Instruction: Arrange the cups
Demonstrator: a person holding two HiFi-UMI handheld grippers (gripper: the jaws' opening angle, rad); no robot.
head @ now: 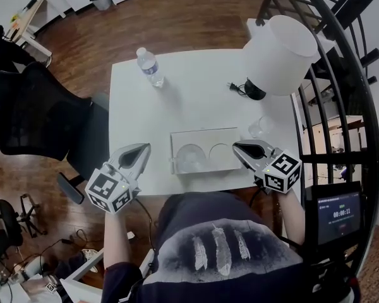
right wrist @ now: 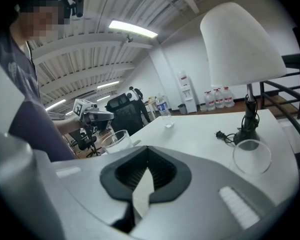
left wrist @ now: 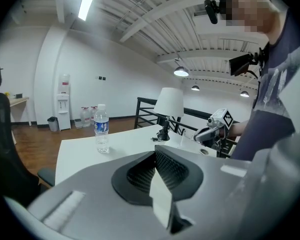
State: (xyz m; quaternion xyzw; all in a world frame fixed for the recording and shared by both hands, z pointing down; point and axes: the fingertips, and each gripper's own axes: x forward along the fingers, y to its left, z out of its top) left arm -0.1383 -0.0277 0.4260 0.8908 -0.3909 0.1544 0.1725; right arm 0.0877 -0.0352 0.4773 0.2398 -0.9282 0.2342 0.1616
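Observation:
A clear cup point(head: 191, 158) stands in the left half of a shallow rectangular tray point(head: 184, 136) near the table's front edge; beside it a second round outline point(head: 221, 151) shows, cup or recess I cannot tell. Another clear cup point(head: 260, 128) stands on the bare table right of the tray, and appears in the right gripper view point(right wrist: 252, 156) too. My left gripper point(head: 142, 149) hovers left of the tray, shut and holding nothing. The right gripper point(head: 240, 147) is at the tray's right end, also shut and holding nothing. The tray's cup point(right wrist: 115, 140) shows left of the right jaws.
A water bottle point(head: 150, 66) stands at the table's far left. A white-shaded lamp point(head: 281, 55) with its cord point(head: 235, 88) is at the far right. A black office chair point(head: 31, 112) is left of the table, a black railing point(head: 341, 74) on the right.

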